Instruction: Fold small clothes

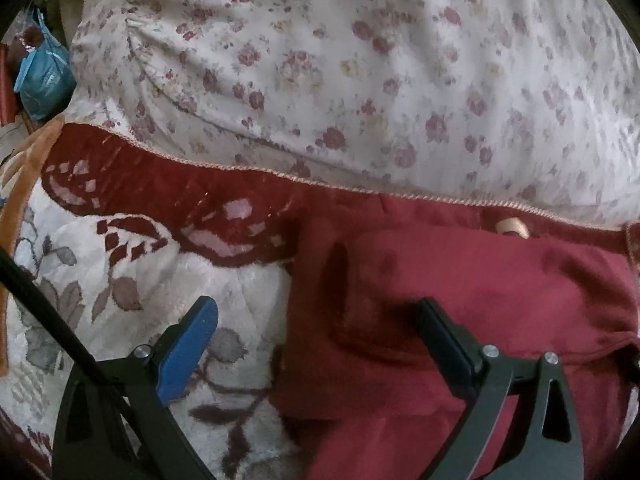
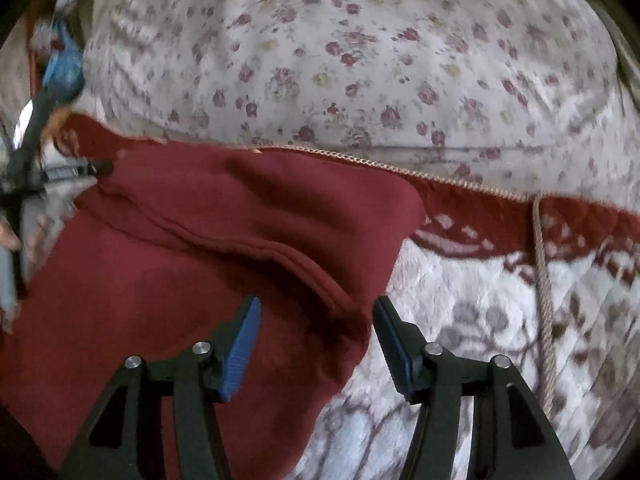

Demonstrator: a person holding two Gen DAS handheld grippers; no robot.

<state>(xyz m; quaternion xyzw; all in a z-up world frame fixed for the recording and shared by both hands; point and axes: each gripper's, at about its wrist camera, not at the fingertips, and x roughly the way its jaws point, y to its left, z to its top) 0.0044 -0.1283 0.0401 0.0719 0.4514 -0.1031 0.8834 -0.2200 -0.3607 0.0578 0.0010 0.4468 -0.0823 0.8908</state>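
We hold the left gripper [image 1: 320, 344] and right gripper [image 2: 316, 344] unclenched over the dark red garment [image 2: 168, 264]; each should straddle a hemmed edge before pinching.

Garment [image 2: 180, 264] on blanket [image 2: 460, 340], before pillow [image 2: 360, 60]

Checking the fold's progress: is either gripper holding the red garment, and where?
Neither. The left gripper and right gripper stand open above the red garment, pads clear.

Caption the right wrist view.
Open right gripper poised over a dark red garment's edge on a patterned blanket.
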